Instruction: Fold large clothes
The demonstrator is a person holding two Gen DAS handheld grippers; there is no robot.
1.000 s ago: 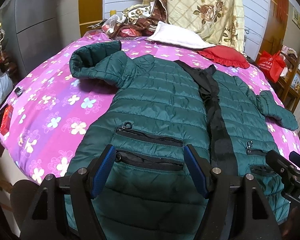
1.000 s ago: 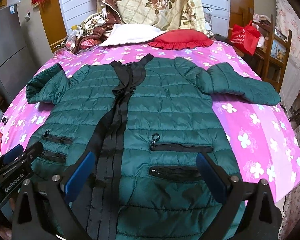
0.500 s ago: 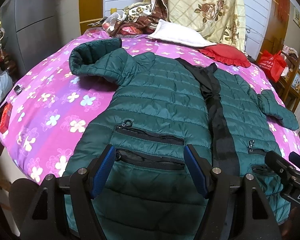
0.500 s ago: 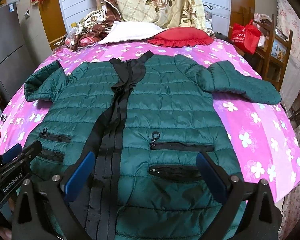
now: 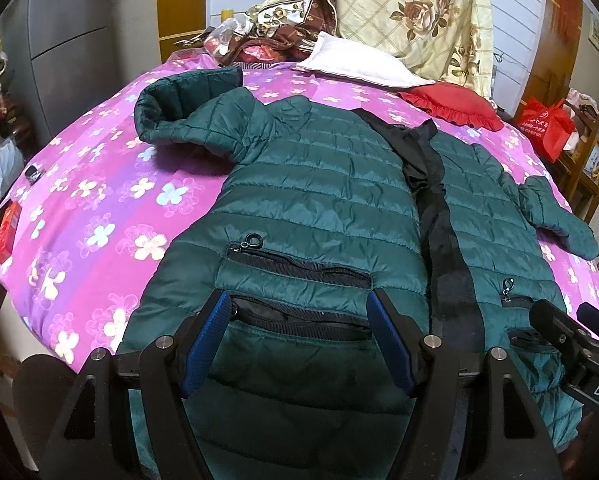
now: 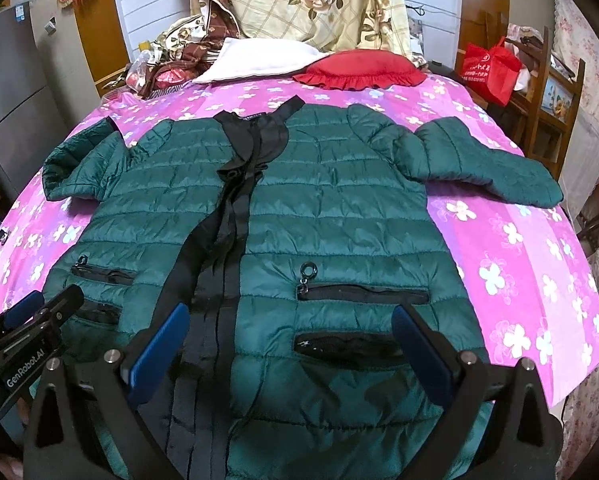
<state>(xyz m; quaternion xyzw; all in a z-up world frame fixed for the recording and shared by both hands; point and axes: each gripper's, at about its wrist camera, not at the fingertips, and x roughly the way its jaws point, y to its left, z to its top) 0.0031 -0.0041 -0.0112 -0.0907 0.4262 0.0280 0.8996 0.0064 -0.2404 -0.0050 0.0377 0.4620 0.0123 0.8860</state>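
Nearest the cameras, the left gripper (image 5: 299,316) is hovering with its blue-padded fingers spread wide above the hem of a dark green quilted jacket (image 5: 319,200), gripping nothing. Beside it, the right gripper (image 6: 295,332) is likewise hanging spread over the jacket's other lower pocket. The jacket is lying front-up and flat on a pink flowered bedspread (image 6: 519,248), sleeves stretching outward, black zipper strip running up its middle. Farther back, a red ruffled cushion (image 6: 359,70) and a white pillow (image 5: 359,66) are resting near the headboard.
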